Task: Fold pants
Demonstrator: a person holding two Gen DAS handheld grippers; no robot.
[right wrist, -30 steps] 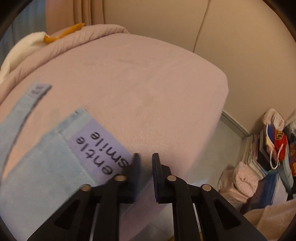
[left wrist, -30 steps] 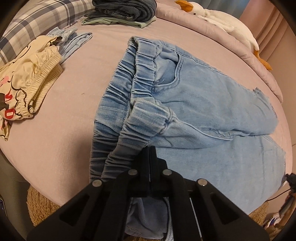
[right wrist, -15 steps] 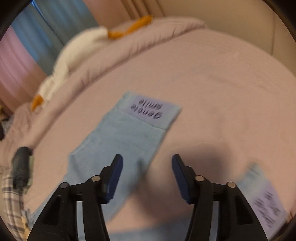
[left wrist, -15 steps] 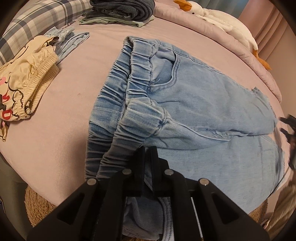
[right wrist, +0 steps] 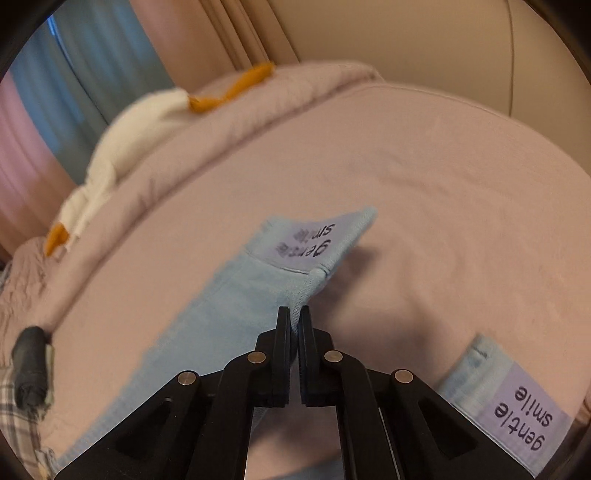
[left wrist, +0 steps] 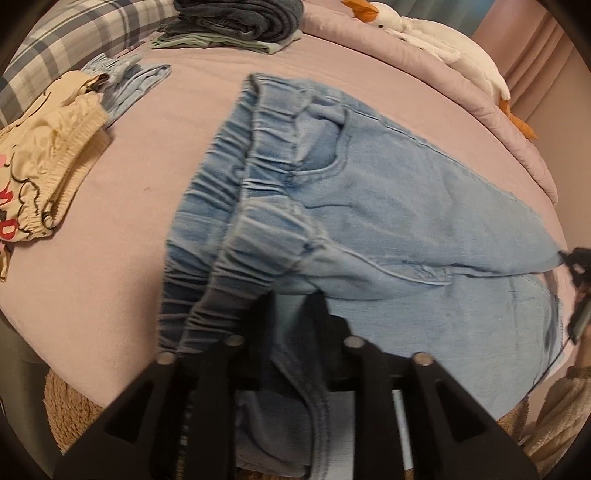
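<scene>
Light blue jeans with an elastic waistband lie spread on the pink bed, waistband towards me. My left gripper is open, its fingers on either side of the waistband fold at the near edge. My right gripper is shut on the hem edge of one pant leg, which carries a lilac "gentle smile" patch. The other leg's cuff lies at the lower right. The right gripper also shows at the right edge of the left wrist view.
A cream printed garment lies at the left. A stack of dark folded clothes sits at the back. A white plush goose lies along the rolled quilt. A plaid pillow is at the far left.
My left gripper has opened from shut around the waistband. My right gripper has moved onto the pant leg's hem and closed on it.
</scene>
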